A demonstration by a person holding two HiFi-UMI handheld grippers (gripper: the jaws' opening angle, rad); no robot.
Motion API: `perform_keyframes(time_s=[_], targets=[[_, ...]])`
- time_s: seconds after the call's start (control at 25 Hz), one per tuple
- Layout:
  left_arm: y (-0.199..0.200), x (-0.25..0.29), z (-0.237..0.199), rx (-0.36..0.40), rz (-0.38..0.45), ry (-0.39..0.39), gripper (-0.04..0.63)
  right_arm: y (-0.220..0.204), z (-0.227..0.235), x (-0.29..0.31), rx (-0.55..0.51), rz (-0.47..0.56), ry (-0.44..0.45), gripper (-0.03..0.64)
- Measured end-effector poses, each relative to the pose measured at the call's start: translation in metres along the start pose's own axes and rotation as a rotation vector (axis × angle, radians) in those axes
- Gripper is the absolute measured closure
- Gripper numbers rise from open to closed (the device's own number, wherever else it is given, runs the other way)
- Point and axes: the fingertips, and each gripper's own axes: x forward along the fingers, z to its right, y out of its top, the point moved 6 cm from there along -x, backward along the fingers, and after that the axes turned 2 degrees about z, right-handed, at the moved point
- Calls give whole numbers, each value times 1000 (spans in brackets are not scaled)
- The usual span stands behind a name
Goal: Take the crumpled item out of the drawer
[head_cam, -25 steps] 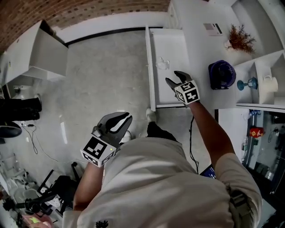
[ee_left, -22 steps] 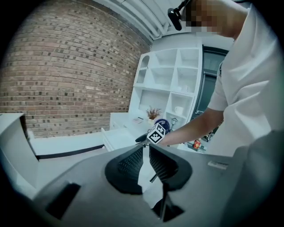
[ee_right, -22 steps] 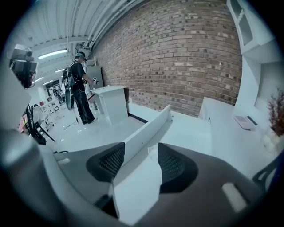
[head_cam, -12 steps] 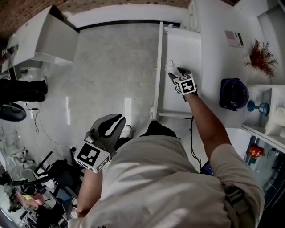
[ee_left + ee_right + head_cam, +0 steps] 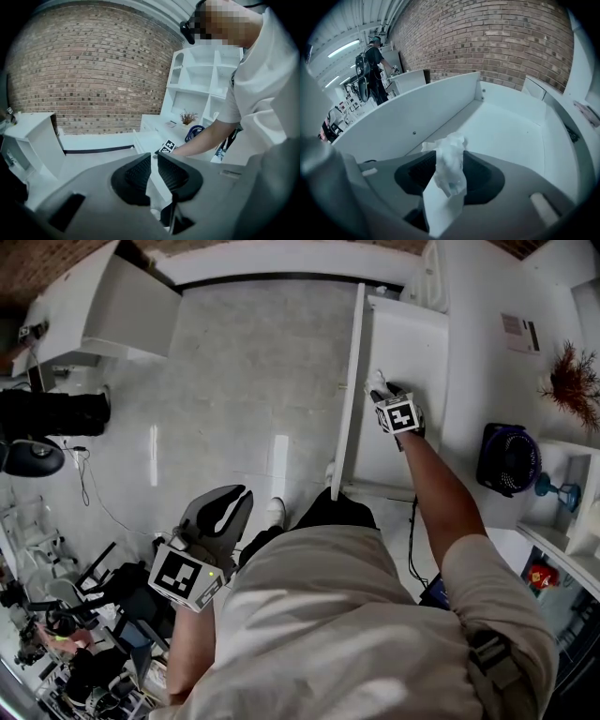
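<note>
A crumpled white paper sits between the pads of my right gripper, whose jaws are closing and touch it on both sides. In the head view that gripper reaches into the open white drawer, with the paper showing just past its tip, near the drawer's left wall. The drawer's floor around the paper is bare. My left gripper hangs low at my left side above the floor. Its pads stand almost together with nothing between them.
The drawer's tall front panel stands left of my right gripper. A white cabinet stands at the far left. A blue fan and a dried plant sit on the counter at the right. A person stands far off.
My right gripper has moved forward along the drawer to the crumpled paper, and its jaws have come in around it. The left gripper has barely moved.
</note>
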Motion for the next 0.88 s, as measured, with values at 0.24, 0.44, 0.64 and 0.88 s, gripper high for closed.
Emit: perform_keyframes(time_s=[0.24,0.44,0.64,0.88], targets=[[1,-1,-6,-8,3,0,548,0,3,1,-30,-6,-31,496],[0,-4,-11,4,20,-21,548,6,1,-12,-16,3,-55,514],[1,-12,-10,22,42,-57,548,14,-1,-37,-12,25,-81,518],[-1,-32,-8,53,74,-104,548,25,-16,-75,-6,68,-117,520]])
